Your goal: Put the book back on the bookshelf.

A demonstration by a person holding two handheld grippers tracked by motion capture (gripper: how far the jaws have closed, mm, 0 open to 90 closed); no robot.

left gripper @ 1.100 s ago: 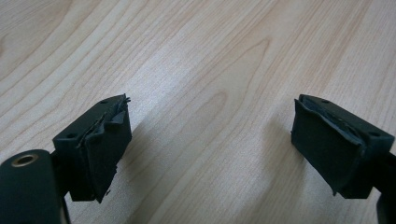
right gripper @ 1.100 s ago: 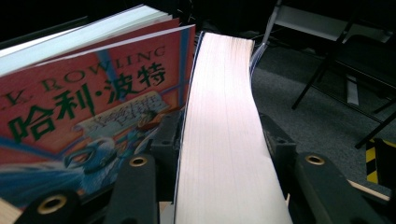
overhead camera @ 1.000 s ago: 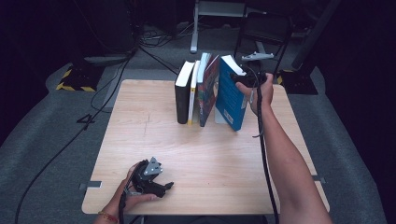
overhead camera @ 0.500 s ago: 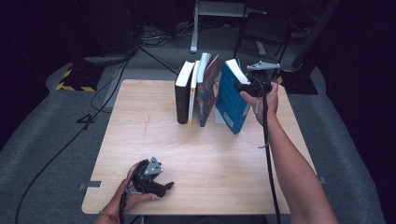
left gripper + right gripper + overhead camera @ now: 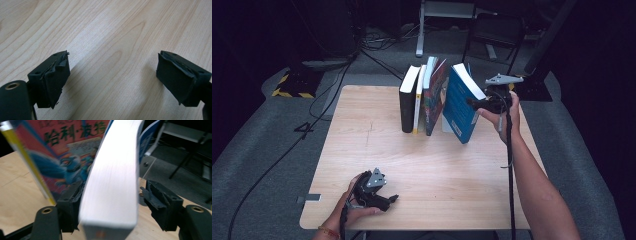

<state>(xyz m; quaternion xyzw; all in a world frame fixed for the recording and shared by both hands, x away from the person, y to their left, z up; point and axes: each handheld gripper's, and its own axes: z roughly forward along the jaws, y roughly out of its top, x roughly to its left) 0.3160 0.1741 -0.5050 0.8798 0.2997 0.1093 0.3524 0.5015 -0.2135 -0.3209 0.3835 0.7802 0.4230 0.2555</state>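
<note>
Step in hand: release of the blue book (image 5: 460,102), the rightmost of the row at the far middle of the table (image 5: 377,150); the book leans to the right, away from its neighbours, its lower edge on the wood.
Right gripper (image 5: 473,103): held level at the book's upper fore-edge. Its jaws have just been opening; in the right gripper view the white page block (image 5: 112,180) stands between them, the left pad against or just beside the cover, the right pad (image 5: 160,200) clear of it. Judged as let go, or very nearly.
Left gripper (image 5: 389,199): rests on the near left of the table, jaws spread wide, bare wood between them in the left gripper view; it holds nothing.
Next move, judged: either draw the right gripper straight back off the fore-edge without dragging the cover, or re-close on the book and push it upright against the row. Left as it is, the book may tip further right and fall flat.
Books, counted: four. One black book (image 5: 407,102), one thin yellow-edged book (image 5: 418,107), one book with an illustrated cover (image 5: 435,97), one blue book.
Arrangement: the first three stand close together, roughly upright; the blue book tilts apart at the top.
Grippers, counted: two.
Hands, counted: two, one on each gripper.
Tables, counted: one, light wood.
</note>
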